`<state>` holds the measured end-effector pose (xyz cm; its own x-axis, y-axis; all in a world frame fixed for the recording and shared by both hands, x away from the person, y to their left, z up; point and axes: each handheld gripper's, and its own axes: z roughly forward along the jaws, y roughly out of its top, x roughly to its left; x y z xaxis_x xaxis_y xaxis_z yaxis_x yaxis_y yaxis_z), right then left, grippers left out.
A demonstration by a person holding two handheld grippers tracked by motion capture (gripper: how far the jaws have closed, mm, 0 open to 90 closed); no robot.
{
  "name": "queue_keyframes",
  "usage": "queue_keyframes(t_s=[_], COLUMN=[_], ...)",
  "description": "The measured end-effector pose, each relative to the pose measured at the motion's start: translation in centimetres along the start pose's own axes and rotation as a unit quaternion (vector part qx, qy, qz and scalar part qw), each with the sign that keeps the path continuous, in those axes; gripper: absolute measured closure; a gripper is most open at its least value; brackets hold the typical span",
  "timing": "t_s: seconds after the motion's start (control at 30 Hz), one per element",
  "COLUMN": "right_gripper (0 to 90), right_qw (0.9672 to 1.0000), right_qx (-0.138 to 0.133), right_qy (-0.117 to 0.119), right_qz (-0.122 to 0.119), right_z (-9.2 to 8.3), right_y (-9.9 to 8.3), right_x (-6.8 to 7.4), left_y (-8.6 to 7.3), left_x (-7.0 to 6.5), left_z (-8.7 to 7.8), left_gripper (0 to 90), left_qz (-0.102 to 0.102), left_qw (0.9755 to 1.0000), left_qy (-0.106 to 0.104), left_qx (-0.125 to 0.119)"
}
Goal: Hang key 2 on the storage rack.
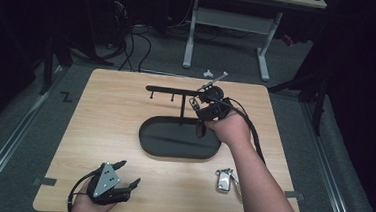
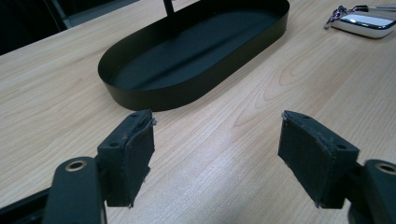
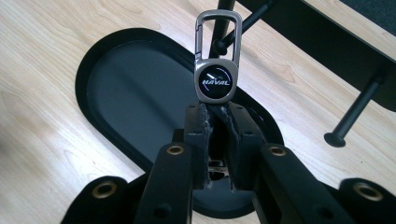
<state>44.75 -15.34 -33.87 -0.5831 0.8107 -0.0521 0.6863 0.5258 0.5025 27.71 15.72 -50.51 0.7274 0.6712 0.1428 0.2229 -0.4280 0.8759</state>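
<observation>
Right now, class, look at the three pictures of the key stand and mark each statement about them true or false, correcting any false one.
1. The right hand-held gripper is shut on the keychain. True.
2. The left hand-held gripper holds the second set of keys. False: its jaws stand open with nothing between them, over bare table.
3. The black oval tray has a set of keys lying in it. False: the other keys lie on the wood beside the tray, nearer the person.
4. The keychain's carabiner loop points up towards the stand's pegs. True.
5. The stand's bar rises on a post from the tray. True.
</observation>
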Motion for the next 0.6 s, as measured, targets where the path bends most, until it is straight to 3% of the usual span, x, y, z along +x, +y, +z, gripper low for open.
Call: queue_keyframes(t_s=[0.6], right_gripper=[80.5], right_qw=[0.9994], right_qx=[0.007], right_qy=[-0.030], right_qz=[0.013], right_z=[2.8], right_y=[0.5], right_x=[-0.3], left_y=[0.0], left_x=[-0.1], left_z=[0.1], left_gripper=[27.4], left_qz=[0.000], left_qw=[1.0000], left_qy=[-0.003], left_qx=[0.003])
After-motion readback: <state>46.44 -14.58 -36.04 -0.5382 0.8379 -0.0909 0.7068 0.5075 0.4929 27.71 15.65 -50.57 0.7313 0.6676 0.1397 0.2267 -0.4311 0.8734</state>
